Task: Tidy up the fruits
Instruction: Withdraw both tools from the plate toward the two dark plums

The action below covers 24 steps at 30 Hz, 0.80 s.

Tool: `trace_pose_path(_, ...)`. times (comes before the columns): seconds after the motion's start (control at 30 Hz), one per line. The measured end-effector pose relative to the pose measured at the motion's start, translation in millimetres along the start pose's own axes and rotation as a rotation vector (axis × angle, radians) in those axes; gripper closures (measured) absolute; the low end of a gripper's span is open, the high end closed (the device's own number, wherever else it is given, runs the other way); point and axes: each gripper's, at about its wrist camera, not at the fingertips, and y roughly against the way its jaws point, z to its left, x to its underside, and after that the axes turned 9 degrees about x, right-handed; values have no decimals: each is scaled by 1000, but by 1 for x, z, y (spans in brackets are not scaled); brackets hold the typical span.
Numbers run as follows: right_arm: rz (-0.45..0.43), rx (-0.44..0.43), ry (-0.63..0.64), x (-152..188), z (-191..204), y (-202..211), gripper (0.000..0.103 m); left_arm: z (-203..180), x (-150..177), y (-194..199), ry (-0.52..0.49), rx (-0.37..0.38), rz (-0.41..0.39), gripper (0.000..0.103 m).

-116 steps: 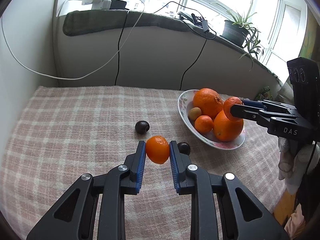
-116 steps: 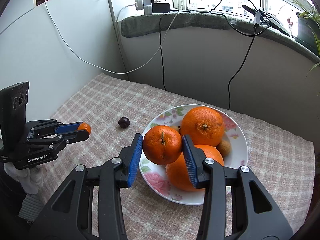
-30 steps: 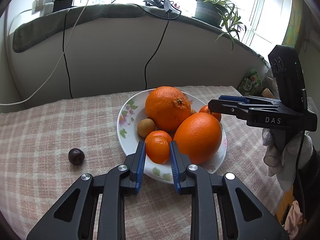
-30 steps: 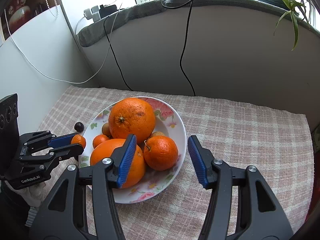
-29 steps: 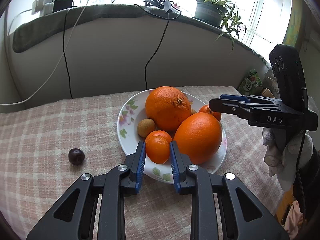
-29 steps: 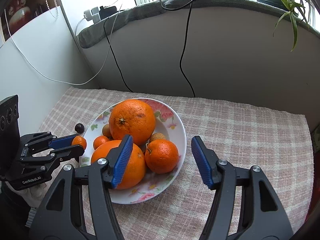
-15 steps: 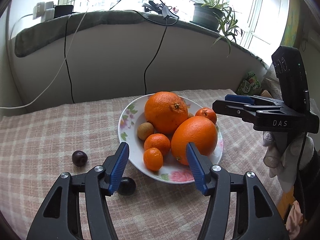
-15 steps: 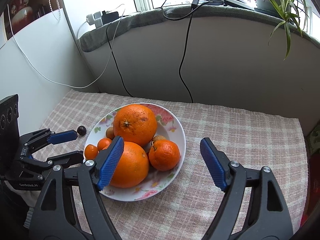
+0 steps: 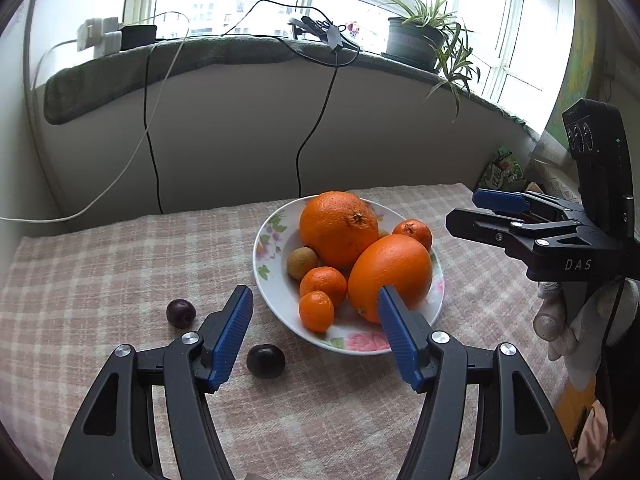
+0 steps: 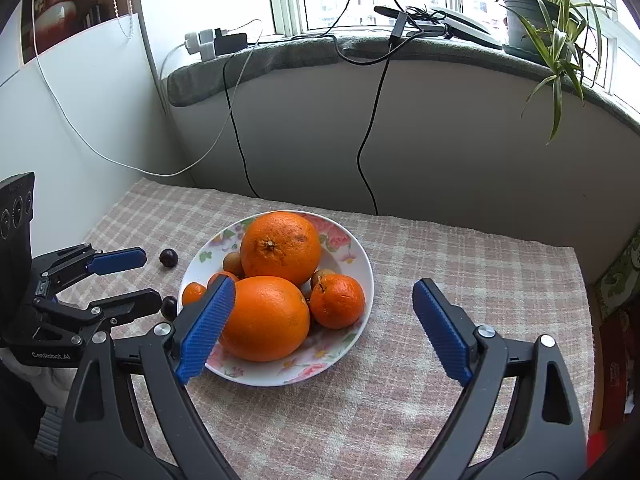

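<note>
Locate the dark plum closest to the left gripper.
In the left wrist view, the nearer dark plum lies on the checked cloth, just left of the floral plate, beside the left gripper.

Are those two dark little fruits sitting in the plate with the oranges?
No, both dark fruits lie on the checked cloth, outside the plate.

Table (image 9: 100, 264) with pink plaid cloth is filling the lower half of both views. Floral plate (image 9: 276, 296) is sitting on it, center-right in the left view, center in the right view (image 10: 360, 264). Two dark plums are lying on the cloth left of the plate: one (image 9: 181, 313) farther left, one (image 9: 265, 361) lower, near the rim.
</note>
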Motion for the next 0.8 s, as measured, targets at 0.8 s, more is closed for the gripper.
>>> trace_pose_path(0.8,-32,-113,8,27,60,36,10,48,22,36,19,-66,-20,39)
